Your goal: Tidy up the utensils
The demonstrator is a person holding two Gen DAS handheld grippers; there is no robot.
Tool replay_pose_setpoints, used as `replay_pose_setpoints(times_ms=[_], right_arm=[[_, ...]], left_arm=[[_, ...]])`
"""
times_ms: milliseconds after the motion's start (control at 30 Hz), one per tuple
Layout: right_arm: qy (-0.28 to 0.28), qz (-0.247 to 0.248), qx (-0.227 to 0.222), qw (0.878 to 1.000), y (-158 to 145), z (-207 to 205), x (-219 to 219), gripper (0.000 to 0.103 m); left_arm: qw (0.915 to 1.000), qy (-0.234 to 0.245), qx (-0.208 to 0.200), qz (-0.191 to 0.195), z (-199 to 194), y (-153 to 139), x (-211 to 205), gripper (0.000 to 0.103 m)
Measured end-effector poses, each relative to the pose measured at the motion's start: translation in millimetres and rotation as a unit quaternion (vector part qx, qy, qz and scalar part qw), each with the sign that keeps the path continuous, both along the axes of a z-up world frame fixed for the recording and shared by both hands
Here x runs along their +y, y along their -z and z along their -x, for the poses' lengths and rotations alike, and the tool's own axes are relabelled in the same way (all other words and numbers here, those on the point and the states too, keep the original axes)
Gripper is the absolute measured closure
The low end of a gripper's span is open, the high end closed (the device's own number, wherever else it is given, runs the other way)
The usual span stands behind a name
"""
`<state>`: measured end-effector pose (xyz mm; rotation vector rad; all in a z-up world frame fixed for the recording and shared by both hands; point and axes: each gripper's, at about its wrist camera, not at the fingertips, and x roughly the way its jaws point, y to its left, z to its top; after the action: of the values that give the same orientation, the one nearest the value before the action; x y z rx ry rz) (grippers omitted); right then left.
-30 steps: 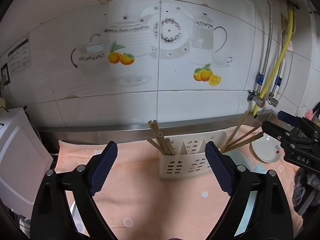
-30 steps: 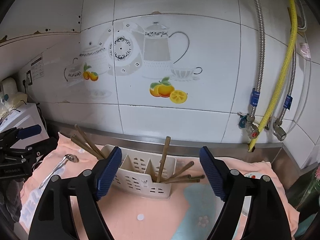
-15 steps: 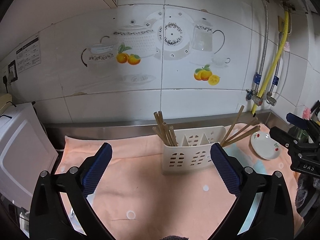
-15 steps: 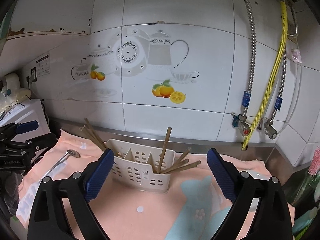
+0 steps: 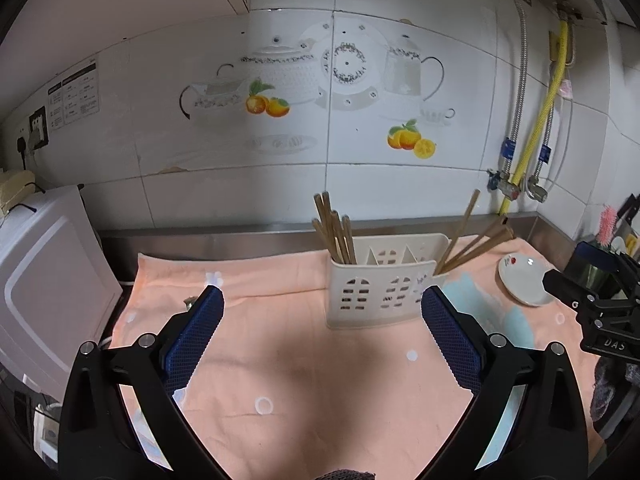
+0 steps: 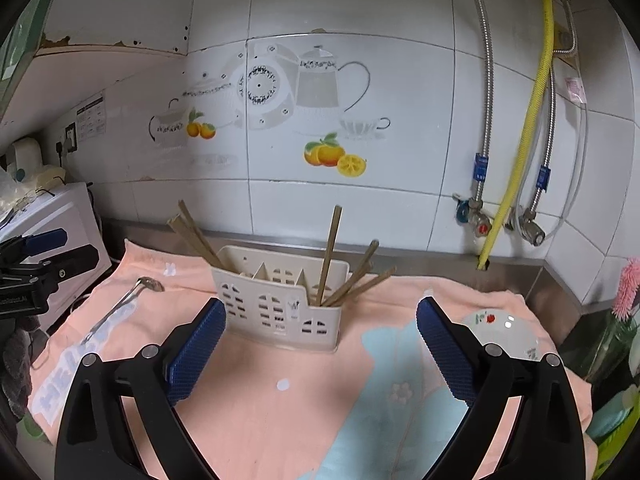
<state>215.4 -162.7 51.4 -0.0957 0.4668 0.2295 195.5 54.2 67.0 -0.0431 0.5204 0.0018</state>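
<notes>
The cream utensil holder (image 5: 383, 280) stands upright at frame centre on the peach towel (image 5: 280, 360), chopsticks (image 5: 336, 232) in its left and right end compartments. A spoon (image 6: 124, 304) lies on the towel at left, a small plate (image 6: 504, 332) at right. Left tongs (image 5: 320, 320) and right tongs (image 6: 320, 328) gape wide, released, holding nothing, above the surface.

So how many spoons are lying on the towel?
1 that shows. The spoon lies on the orange towel left of the white utensil holder, seen from the right wrist. More could be hidden behind the holder or the grippers.
</notes>
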Motion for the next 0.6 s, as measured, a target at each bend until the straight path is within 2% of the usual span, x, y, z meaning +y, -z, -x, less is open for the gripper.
replay_pose_setpoints(times_ms=[600], right_arm=[[-0.001,-0.029,0.036,0.999,31,39,-10,0.008]], left_arm=[[0.9998,0.006,-0.009,-0.019,41,21,-14,0.005]])
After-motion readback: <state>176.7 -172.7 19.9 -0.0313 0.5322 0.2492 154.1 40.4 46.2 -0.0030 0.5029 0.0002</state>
